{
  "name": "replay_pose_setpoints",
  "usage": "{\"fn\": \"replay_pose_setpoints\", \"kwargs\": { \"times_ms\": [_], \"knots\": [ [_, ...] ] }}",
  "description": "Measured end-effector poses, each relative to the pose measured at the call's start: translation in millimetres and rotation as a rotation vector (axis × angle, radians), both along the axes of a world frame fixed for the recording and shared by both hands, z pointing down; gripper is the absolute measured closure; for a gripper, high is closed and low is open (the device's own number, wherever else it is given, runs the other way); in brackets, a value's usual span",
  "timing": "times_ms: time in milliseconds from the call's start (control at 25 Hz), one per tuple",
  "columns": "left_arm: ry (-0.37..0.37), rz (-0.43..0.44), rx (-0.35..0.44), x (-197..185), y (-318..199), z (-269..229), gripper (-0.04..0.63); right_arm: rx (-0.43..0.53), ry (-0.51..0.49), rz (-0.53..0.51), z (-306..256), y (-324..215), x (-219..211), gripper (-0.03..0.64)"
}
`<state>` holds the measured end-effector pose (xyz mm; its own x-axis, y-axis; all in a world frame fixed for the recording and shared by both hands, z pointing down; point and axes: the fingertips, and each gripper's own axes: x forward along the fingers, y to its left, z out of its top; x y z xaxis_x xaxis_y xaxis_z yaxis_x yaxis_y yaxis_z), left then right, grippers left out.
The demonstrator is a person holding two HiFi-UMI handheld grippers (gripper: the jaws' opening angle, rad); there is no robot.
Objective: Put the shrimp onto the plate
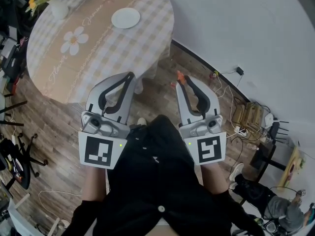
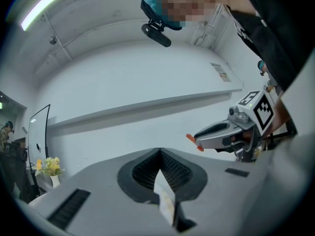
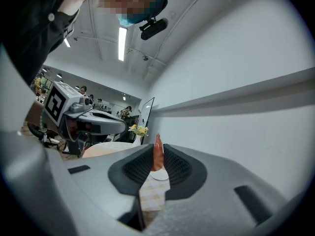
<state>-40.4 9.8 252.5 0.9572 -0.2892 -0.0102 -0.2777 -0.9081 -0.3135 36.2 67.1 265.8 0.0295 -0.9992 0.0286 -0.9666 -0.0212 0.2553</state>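
A small orange shrimp (image 1: 180,76) sticks out of the tips of my right gripper (image 1: 178,81), which is shut on it. The right gripper view shows the shrimp (image 3: 157,153) upright between the dark pads. The white plate (image 1: 125,18) lies bare on the round checked table (image 1: 98,48), well ahead of both grippers. Through the jaw gap the plate (image 3: 159,175) shows just beyond the shrimp. My left gripper (image 1: 130,75) is shut with nothing in it, held level beside the right one, both short of the table's near edge. From the left gripper view, the right gripper (image 2: 224,132) carries the shrimp (image 2: 192,141).
A white vase with yellow flowers (image 1: 58,7) stands at the table's far left. A white wall (image 1: 246,28) runs along the right, with cables and a power strip (image 1: 241,129) at its foot. An office chair (image 1: 17,156) stands on the wood floor at left.
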Motion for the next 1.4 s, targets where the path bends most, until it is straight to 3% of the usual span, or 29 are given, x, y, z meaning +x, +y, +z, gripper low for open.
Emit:
{"fn": "replay_pose_setpoints", "kwargs": {
  "times_ms": [480, 1400],
  "knots": [
    [-0.011, -0.010, -0.001, 11.9, -11.0, 3.0, 0.594, -0.005, -0.020, -0.005, 6.8, -12.0, 14.9, 0.568],
    [-0.030, -0.154, 0.012, 82.1, -79.5, -5.8, 0.594, 0.007, -0.037, -0.183, 3.1, -101.7, 85.5, 0.568]
  ]
}}
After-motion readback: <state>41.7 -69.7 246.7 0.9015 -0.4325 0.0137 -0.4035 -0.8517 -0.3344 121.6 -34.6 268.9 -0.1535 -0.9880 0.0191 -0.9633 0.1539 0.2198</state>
